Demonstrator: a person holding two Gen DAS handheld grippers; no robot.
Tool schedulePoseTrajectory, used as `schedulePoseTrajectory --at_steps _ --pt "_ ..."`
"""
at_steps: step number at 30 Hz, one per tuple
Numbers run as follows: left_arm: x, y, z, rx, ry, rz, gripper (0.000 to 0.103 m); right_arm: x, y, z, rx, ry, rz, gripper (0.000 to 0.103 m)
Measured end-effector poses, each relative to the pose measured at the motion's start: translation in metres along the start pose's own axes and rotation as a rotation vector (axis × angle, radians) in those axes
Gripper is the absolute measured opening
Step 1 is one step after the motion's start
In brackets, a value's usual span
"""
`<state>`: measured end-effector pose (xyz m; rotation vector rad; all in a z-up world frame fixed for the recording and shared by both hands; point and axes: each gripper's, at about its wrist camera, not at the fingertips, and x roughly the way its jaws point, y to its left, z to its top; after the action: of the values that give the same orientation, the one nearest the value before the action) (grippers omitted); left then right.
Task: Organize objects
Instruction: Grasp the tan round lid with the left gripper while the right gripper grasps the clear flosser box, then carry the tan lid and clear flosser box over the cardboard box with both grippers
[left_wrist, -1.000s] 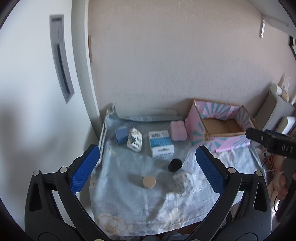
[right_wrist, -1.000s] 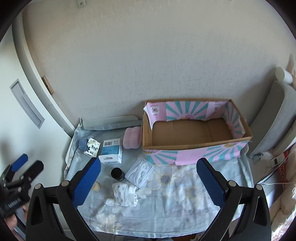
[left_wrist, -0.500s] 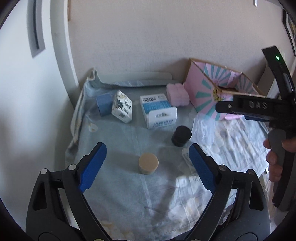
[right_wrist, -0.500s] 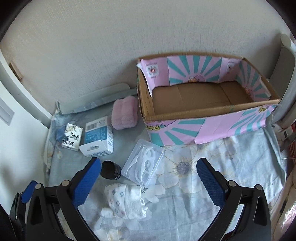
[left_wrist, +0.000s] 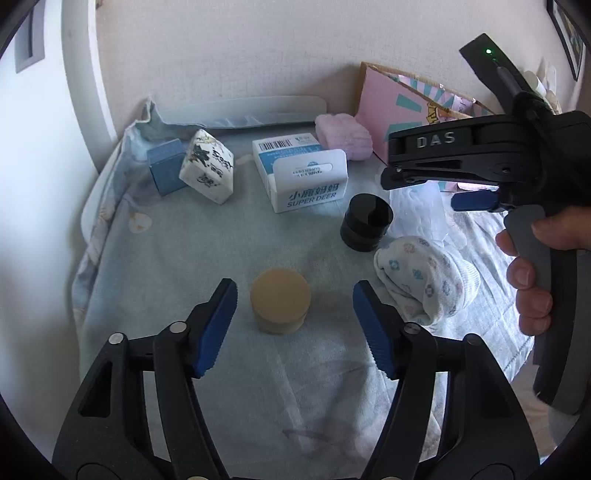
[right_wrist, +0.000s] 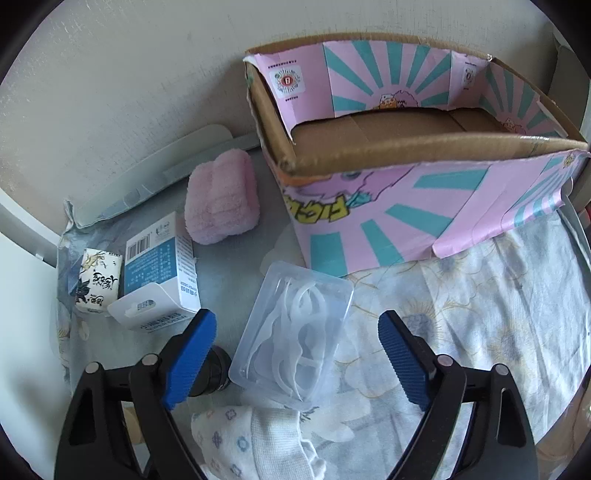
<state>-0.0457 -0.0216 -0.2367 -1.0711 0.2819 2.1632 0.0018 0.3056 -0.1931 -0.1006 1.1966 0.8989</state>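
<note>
Two tongs have just been closing, neither touching yet: left tongs straddle the stiff, light tan jar, which wants a side pinch; right tongs straddle the slippery, flimsy clear case, the box at 1 o'clock.

The left gripper tilts steeply downward, its blue-padded jaws parted and gripping nothing, having just been closing. The right gripper also tilts steeply down, jaws wider apart, likewise just narrowing with nothing pinched. In the left wrist view a hand wraps the right gripper's grey handle, fingers curled.
</note>
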Motion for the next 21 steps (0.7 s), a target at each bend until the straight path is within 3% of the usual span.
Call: schedulePoseTrajectory --at_steps 7,12,14,21 --pt "0.008 -0.002 -0.005 0.007 0.013 -0.005 0.050 0.007 0.005 -0.004 0.026 -0.008 -0.031 0.065" --pt "0.013 0.000 -0.005 0.016 0.030 0.011 0.036 0.007 0.004 -0.006 0.016 -0.023 -0.076 0.052" --pt "0.013 0.002 -0.004 0.019 0.031 0.013 0.031 0.006 0.002 -0.006 0.016 -0.026 -0.078 0.052" --pt "0.013 0.005 -0.003 0.029 0.031 0.002 0.031 0.000 -0.002 -0.007 0.012 -0.024 -0.072 0.052"
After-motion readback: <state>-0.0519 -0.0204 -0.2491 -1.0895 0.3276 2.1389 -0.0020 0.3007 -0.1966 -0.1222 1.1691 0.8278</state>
